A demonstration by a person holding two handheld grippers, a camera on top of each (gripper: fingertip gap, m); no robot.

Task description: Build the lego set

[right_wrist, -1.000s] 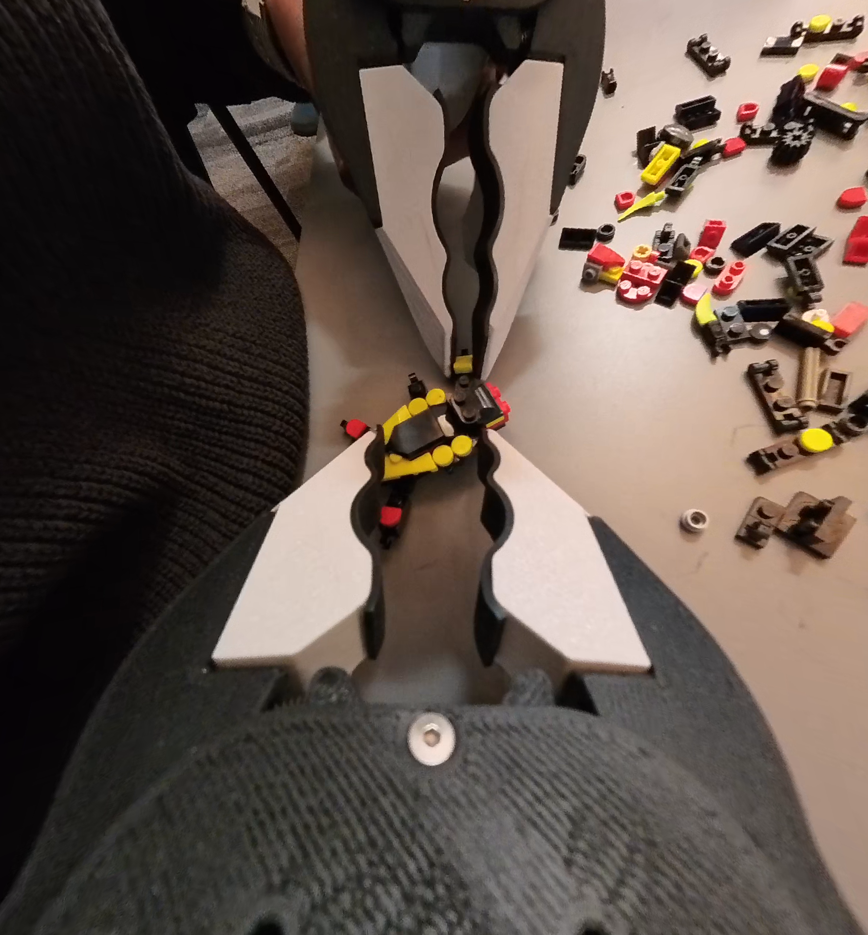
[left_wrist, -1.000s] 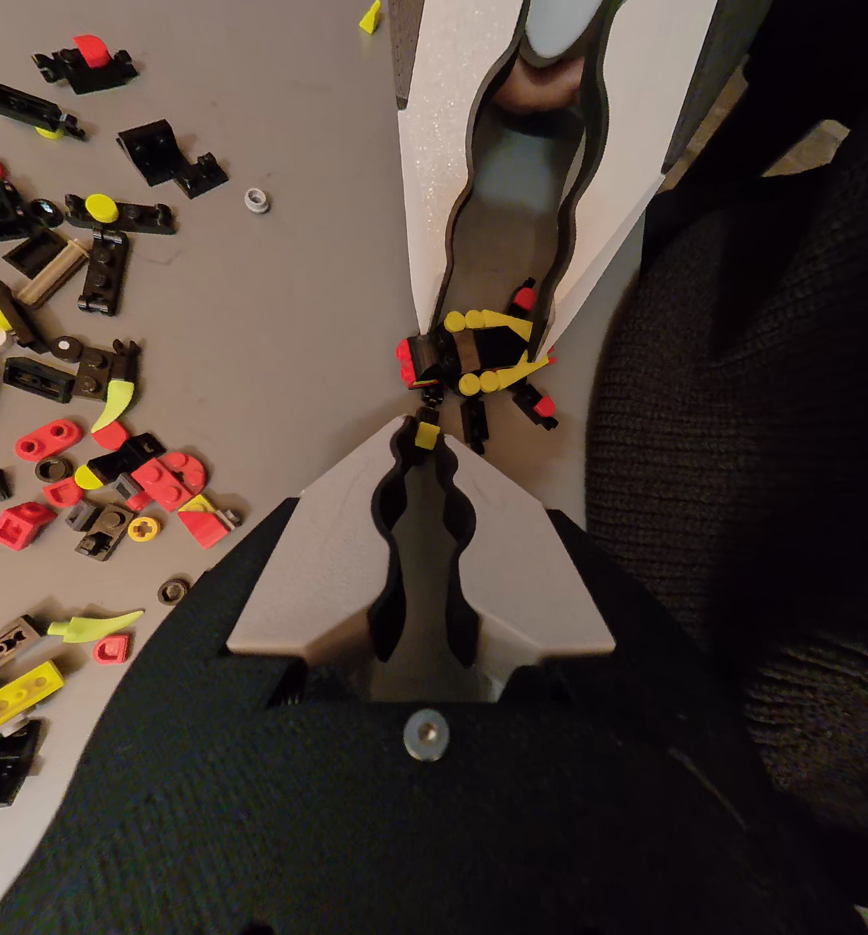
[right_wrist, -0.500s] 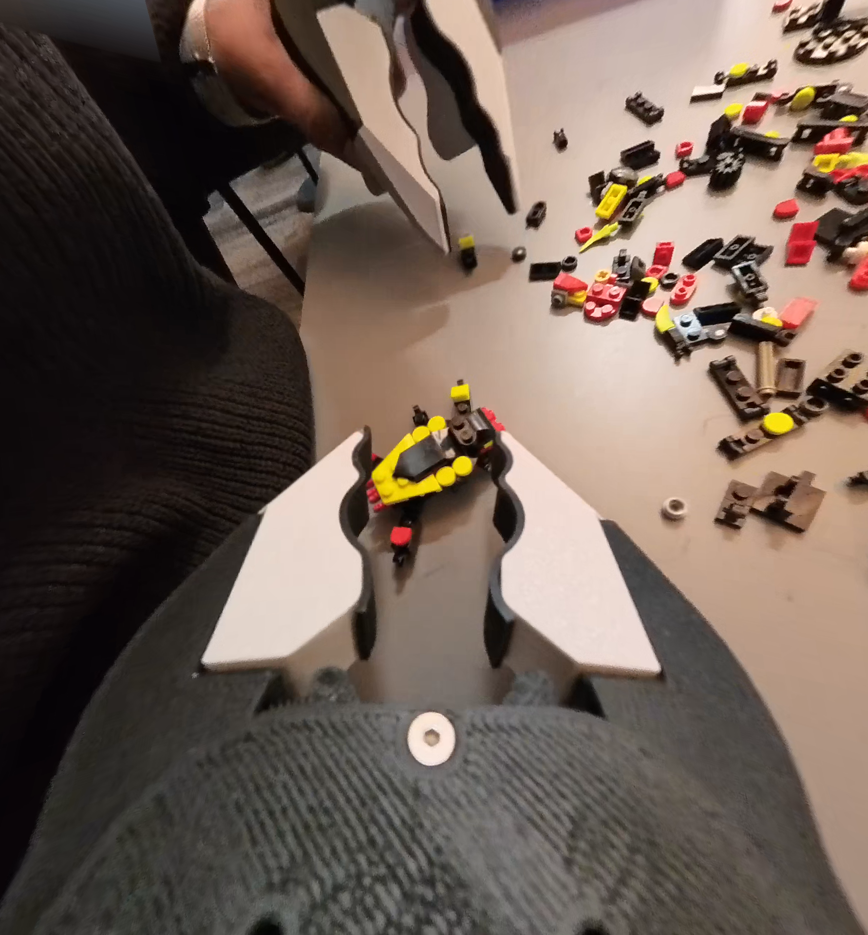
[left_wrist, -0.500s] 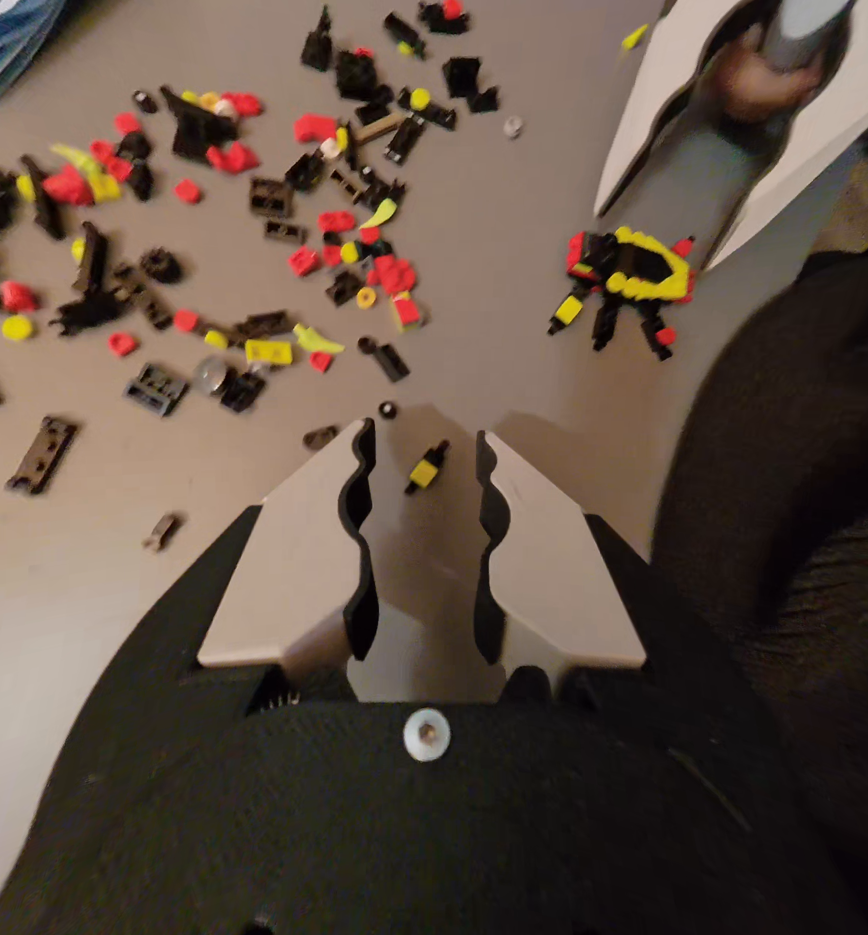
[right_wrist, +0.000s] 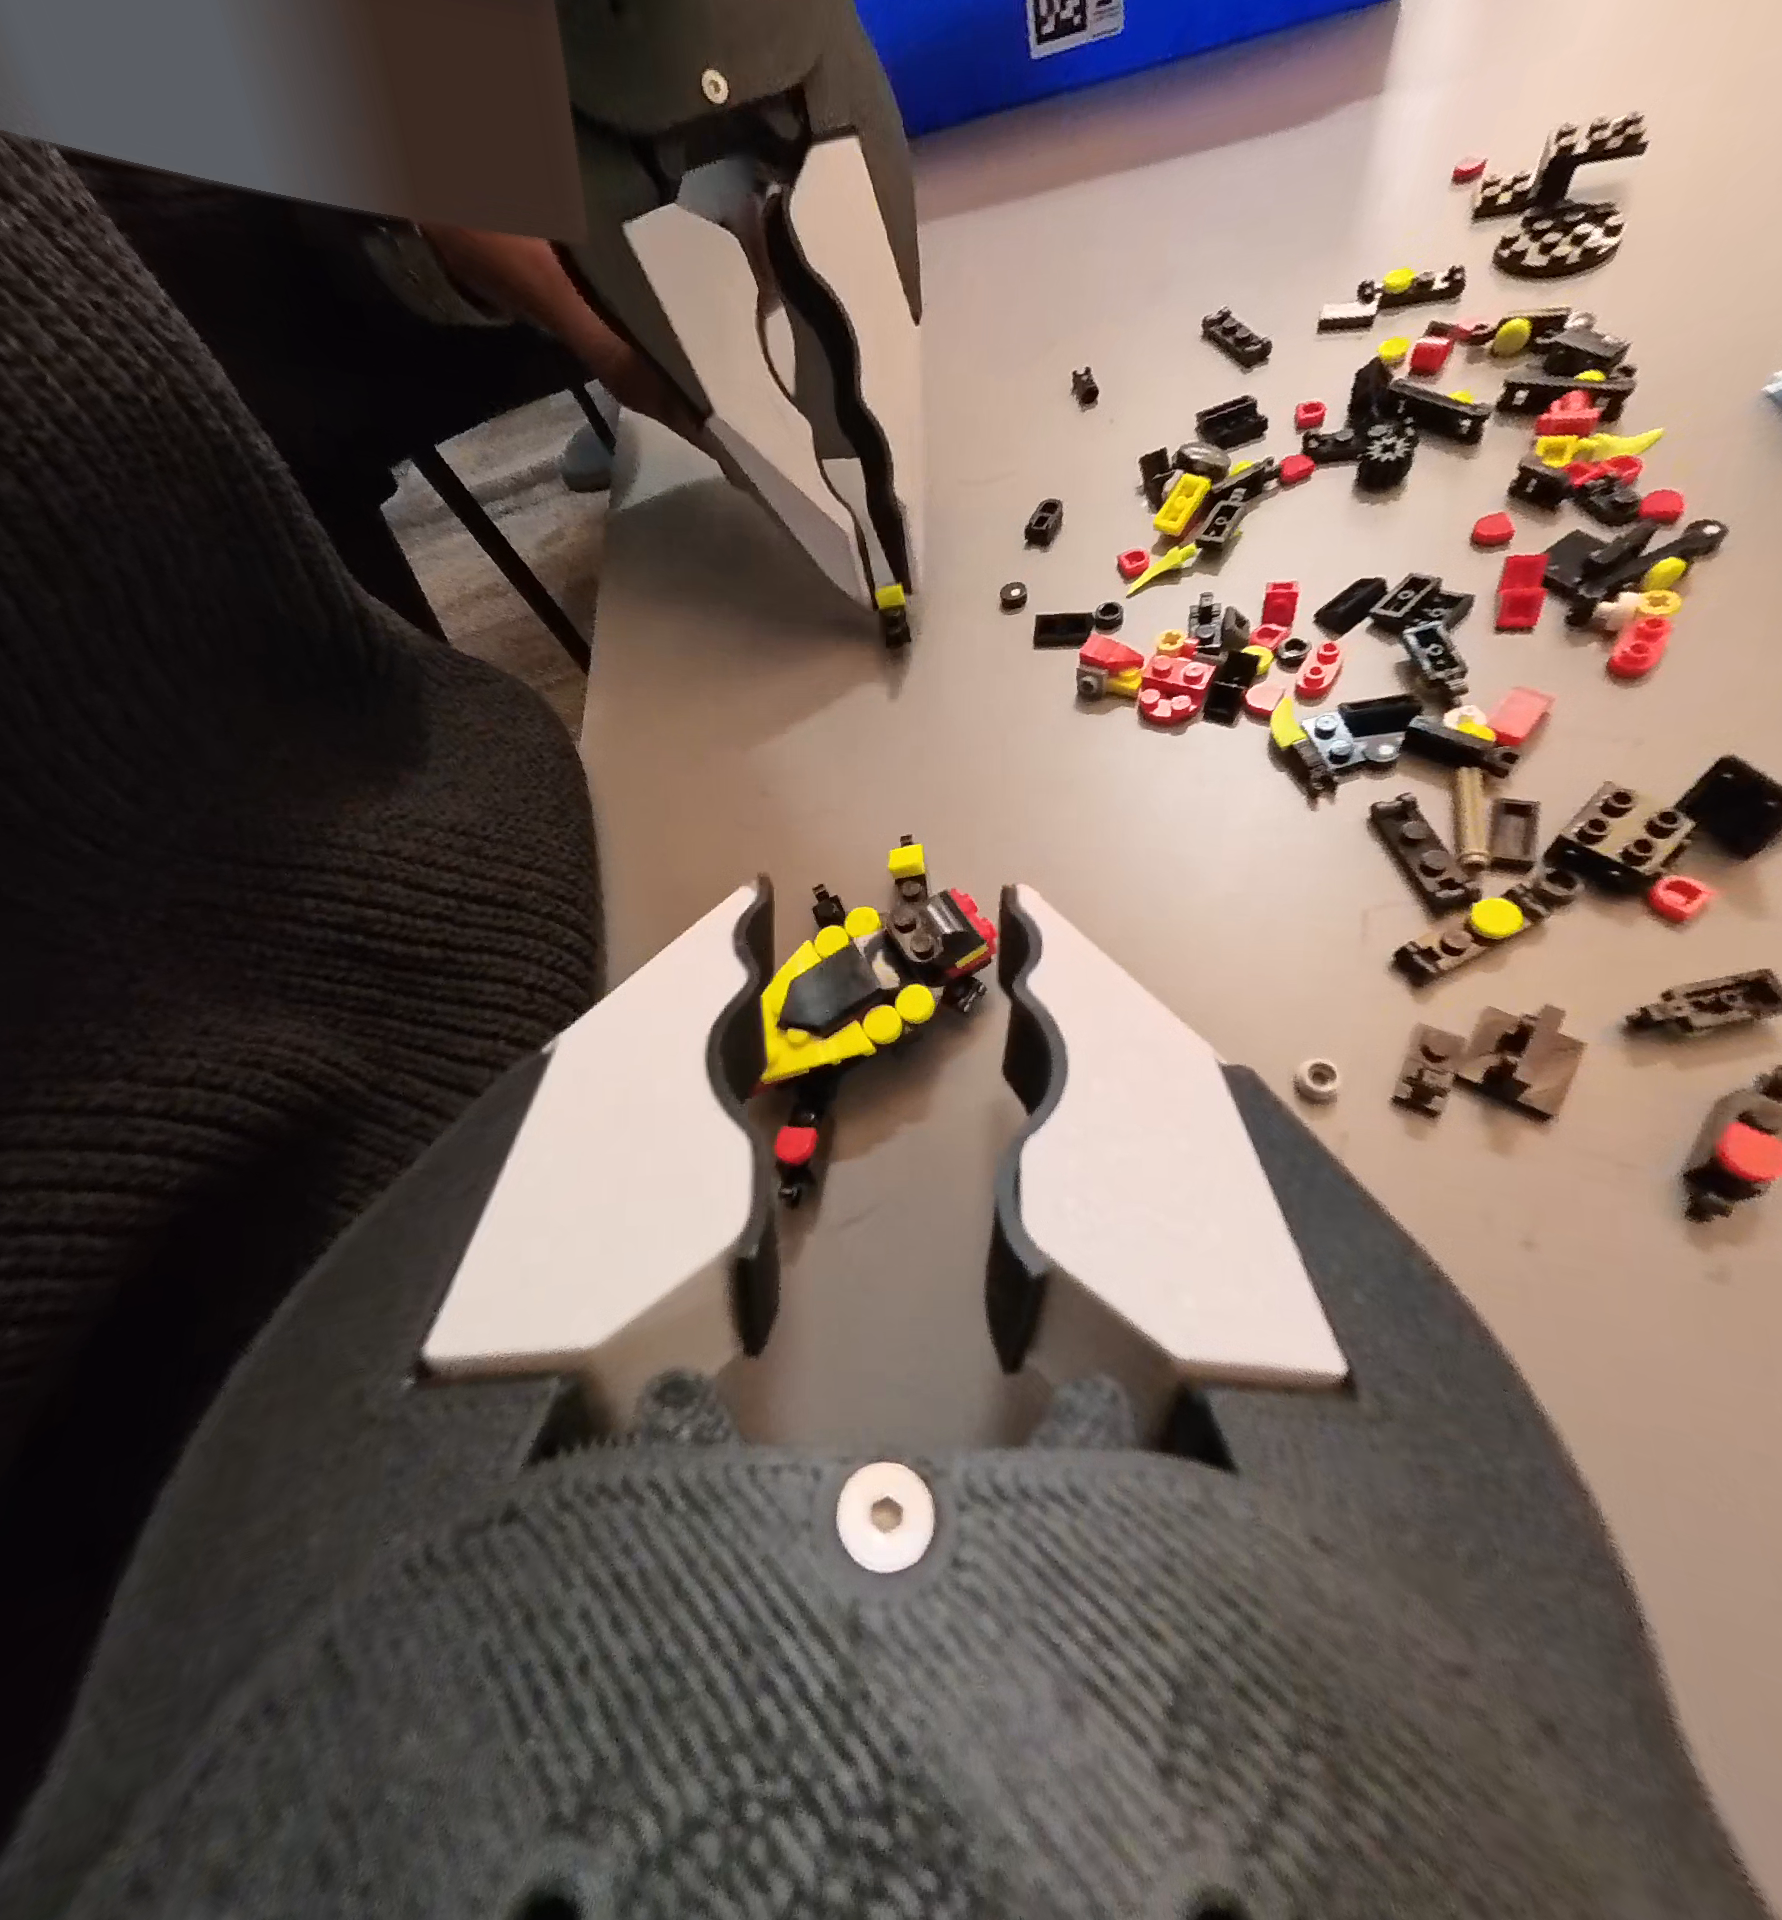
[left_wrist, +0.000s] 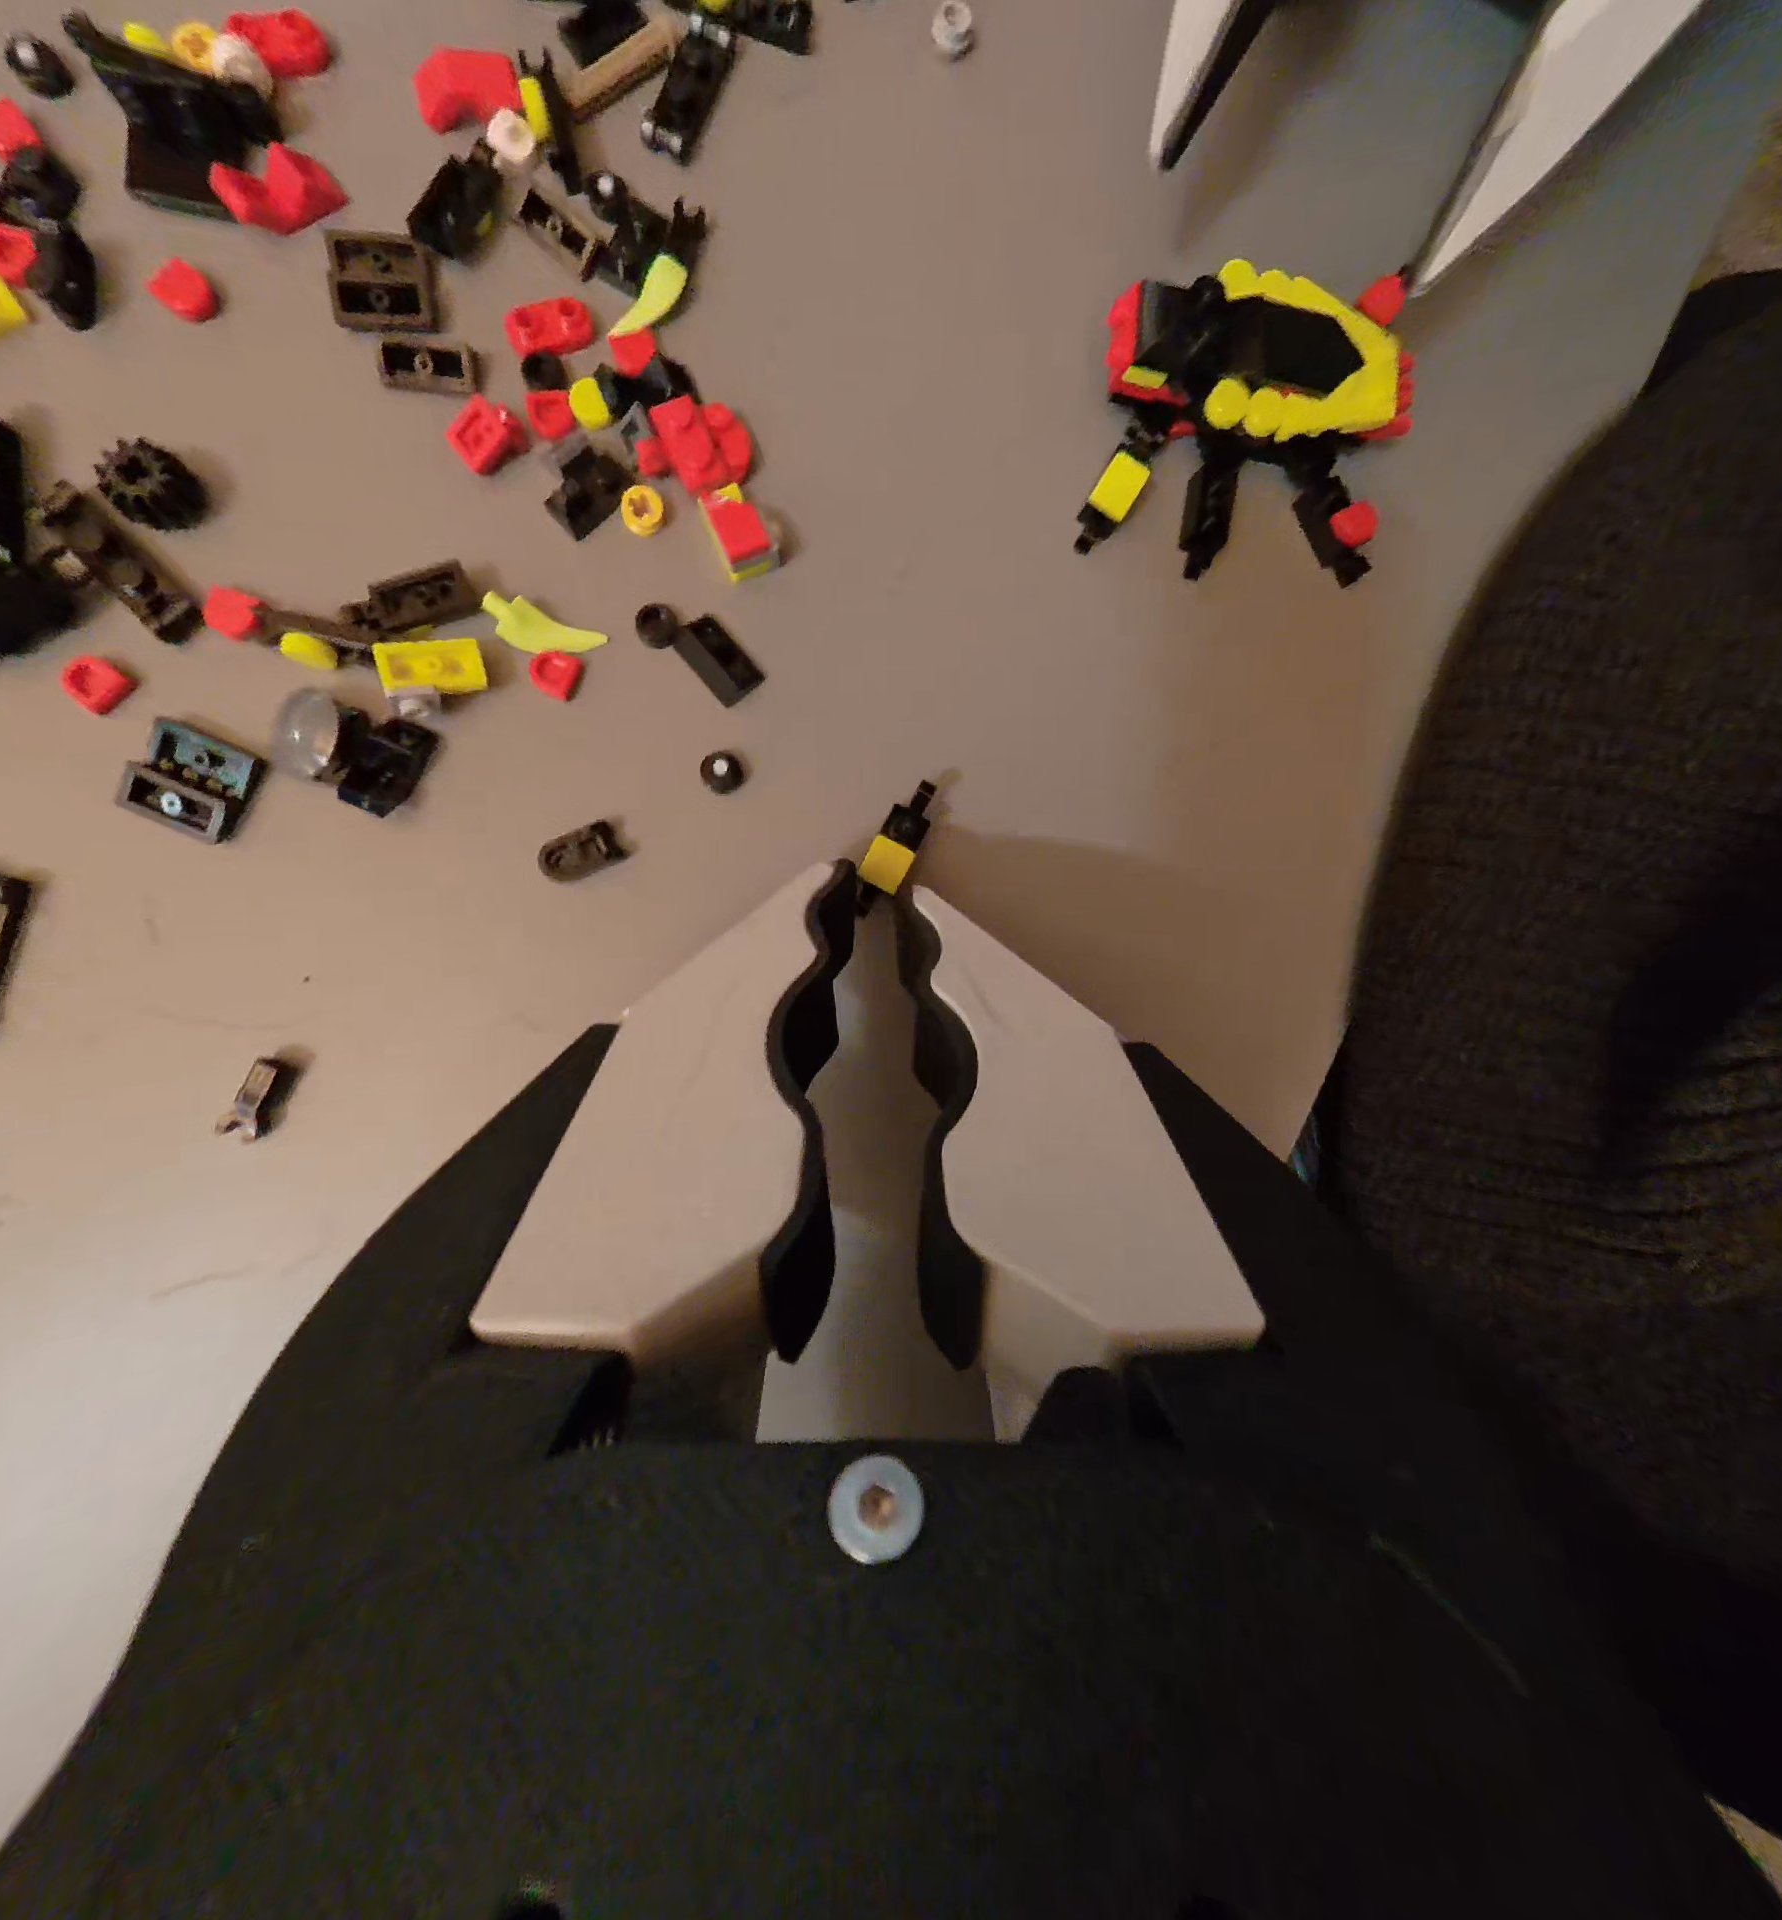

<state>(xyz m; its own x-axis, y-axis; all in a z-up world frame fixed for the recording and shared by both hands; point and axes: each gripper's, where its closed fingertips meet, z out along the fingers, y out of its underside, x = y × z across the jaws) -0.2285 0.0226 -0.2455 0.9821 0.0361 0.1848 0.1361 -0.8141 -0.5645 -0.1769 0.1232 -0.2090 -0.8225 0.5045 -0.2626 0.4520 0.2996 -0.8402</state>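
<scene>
A black, yellow and red lego model (right_wrist: 866, 987) lies on the grey table (right_wrist: 1157, 914) between the spread fingers of my right gripper (right_wrist: 882, 904), which is open. The model also shows in the left wrist view (left_wrist: 1256, 364), below the right gripper's fingers (left_wrist: 1552, 135). My left gripper (left_wrist: 871, 899) is shut on a small black-and-yellow leg piece (left_wrist: 889, 860) down at the table surface. In the right wrist view the left gripper (right_wrist: 887, 592) stands farther off with that piece (right_wrist: 892, 600) at its tips.
Several loose red, black and yellow pieces (left_wrist: 596, 416) lie scattered left of the left gripper; they sit right of the model in the right wrist view (right_wrist: 1386, 644). A dark knit sleeve (right_wrist: 191, 727) and the table edge lie to the left. A blue box (right_wrist: 970, 62) stands behind. Left tips to right tips: about 12 cm.
The grippers have drawn apart. The leg piece left the model, lay loose between the open left jaws, and the left gripper has shut on it. The right jaws opened wider around the model.
</scene>
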